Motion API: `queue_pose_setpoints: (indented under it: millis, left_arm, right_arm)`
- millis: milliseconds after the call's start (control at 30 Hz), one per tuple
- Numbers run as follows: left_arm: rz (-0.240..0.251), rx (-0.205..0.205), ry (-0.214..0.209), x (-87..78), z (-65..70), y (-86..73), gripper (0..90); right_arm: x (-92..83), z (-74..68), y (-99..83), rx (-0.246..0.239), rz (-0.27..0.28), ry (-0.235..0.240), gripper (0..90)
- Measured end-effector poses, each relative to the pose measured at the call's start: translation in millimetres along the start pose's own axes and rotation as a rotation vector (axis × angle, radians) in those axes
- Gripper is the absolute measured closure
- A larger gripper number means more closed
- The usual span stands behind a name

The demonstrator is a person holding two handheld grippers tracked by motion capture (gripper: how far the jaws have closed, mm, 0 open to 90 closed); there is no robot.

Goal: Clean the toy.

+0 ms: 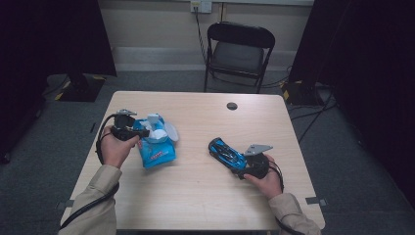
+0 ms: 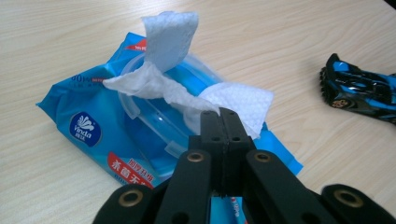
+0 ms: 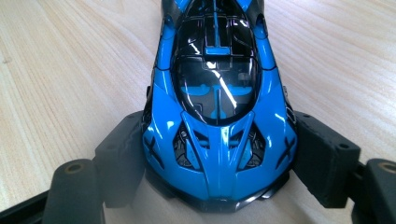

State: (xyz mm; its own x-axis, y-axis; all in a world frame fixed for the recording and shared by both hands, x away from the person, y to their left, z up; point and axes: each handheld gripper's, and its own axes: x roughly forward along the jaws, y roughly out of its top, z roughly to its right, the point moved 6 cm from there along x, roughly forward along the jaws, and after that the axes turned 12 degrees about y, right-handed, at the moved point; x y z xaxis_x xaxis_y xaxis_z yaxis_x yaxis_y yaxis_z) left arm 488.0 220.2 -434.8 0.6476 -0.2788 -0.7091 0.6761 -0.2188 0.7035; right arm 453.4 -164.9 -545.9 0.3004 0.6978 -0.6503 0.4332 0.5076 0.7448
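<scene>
At left of the high view, my left tool (image 1: 143, 132) pinches the wipe (image 2: 233, 100) of the wipes pack (image 1: 155, 149); my right tool (image 1: 241, 169), lower right, clamps the toy car (image 1: 226, 152).

The high view is looking down on the table (image 1: 195, 196); each gripper view is sitting close above it, both sharing the car (image 2: 362, 91) with it.
</scene>
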Motion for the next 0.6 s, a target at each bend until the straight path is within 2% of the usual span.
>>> queue_pose_setpoints:
  millis: [200, 333, 600]
  left_arm:
    - [0.002, 0.000, 0.013, -6.2, -0.6, 9.4, 90.0]
    - [-0.019, 0.010, 0.008, -11.5, -0.9, 16.4, 90.0]
    - [0.003, 0.000, -0.003, -22.5, -0.8, 34.2, 90.0]
  right_arm:
    - [0.0, -0.3, 0.0, -0.001, 0.000, -0.002, 25.2]
    - [0.0, -0.3, -0.1, 0.000, 0.000, -0.002, 25.3]
    - [-0.1, -0.4, -0.1, 0.000, 0.001, -0.002, 25.2]
